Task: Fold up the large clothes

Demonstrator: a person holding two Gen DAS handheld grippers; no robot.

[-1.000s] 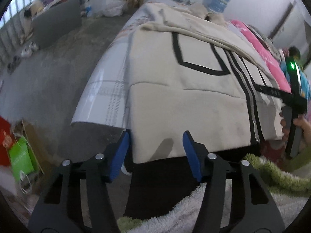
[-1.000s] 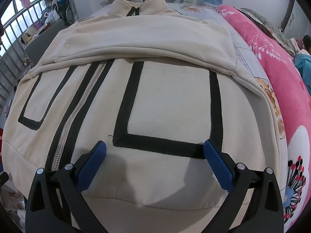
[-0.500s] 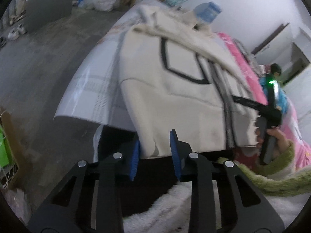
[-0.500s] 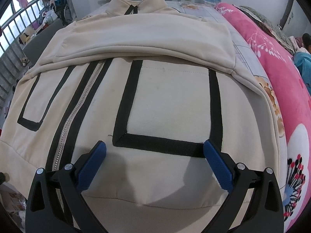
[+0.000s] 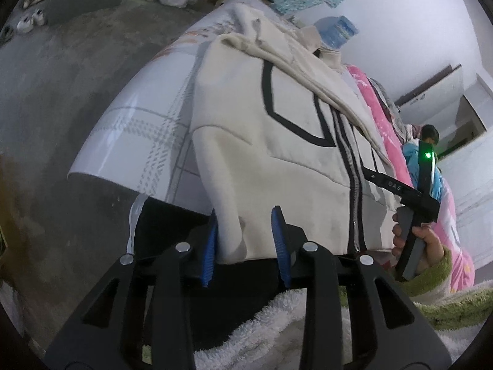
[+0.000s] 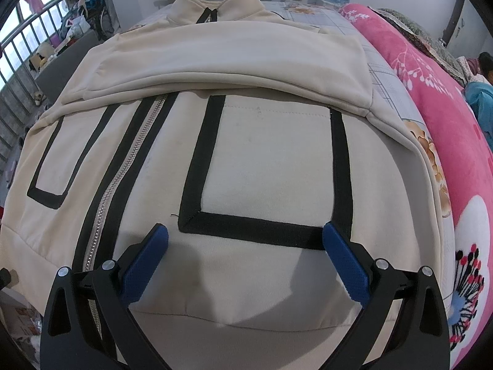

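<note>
A cream zip jacket with black stripes lies on the bed, sleeves folded across its chest. My left gripper has its jaws partly closed around the jacket's bottom left hem corner, which hangs over the bed's edge; the pads are near the cloth with a small gap. My right gripper is wide open above the lower front of the jacket, over the black rectangle. It also shows in the left wrist view, held by a hand.
A white checked sheet covers the bed. A pink flowered blanket lies along the right. A concrete floor is to the left. A person sits at the far right.
My left gripper has narrowed from wide open and moved onto the jacket's hem corner, lifting it slightly. My right gripper has stayed open and almost still.
</note>
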